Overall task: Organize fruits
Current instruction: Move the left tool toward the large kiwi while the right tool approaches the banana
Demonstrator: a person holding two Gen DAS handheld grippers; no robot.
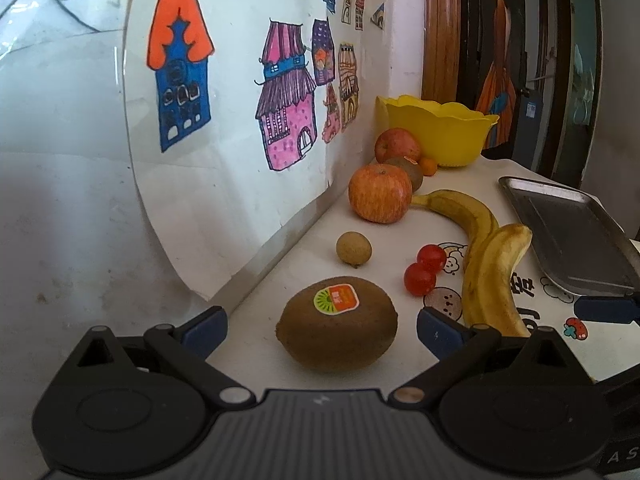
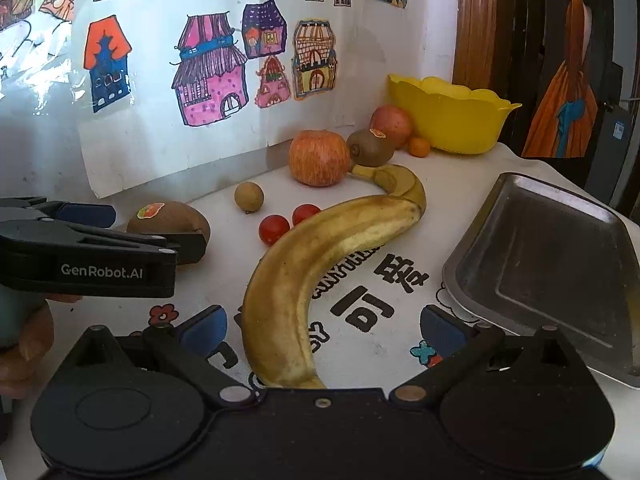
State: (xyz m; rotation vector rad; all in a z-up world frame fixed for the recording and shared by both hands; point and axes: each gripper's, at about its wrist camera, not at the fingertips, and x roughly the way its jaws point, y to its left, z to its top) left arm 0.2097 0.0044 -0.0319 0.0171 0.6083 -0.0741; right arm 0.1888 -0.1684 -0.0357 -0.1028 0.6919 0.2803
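My left gripper point(image 1: 322, 330) is open, its blue pads on either side of a brown kiwi point(image 1: 337, 323) with a sticker; the kiwi rests on the table. It also shows in the right wrist view point(image 2: 168, 224) with the left gripper point(image 2: 132, 228) around it. My right gripper point(image 2: 323, 326) is open over the near end of a ripe banana point(image 2: 304, 272). A second banana point(image 2: 400, 184), two apples point(image 2: 319, 157) point(image 2: 391, 124), another kiwi point(image 2: 370, 148), a longan point(image 2: 249, 197), two cherry tomatoes point(image 2: 274, 229) and a small orange point(image 2: 419, 146) lie beyond.
A yellow bowl point(image 2: 452, 120) stands at the back by the wall. A metal tray point(image 2: 540, 264) lies at the right, near the table's edge. A wall with house drawings point(image 2: 208, 76) runs along the left and back. The tablecloth point(image 2: 368, 292) has printed characters.
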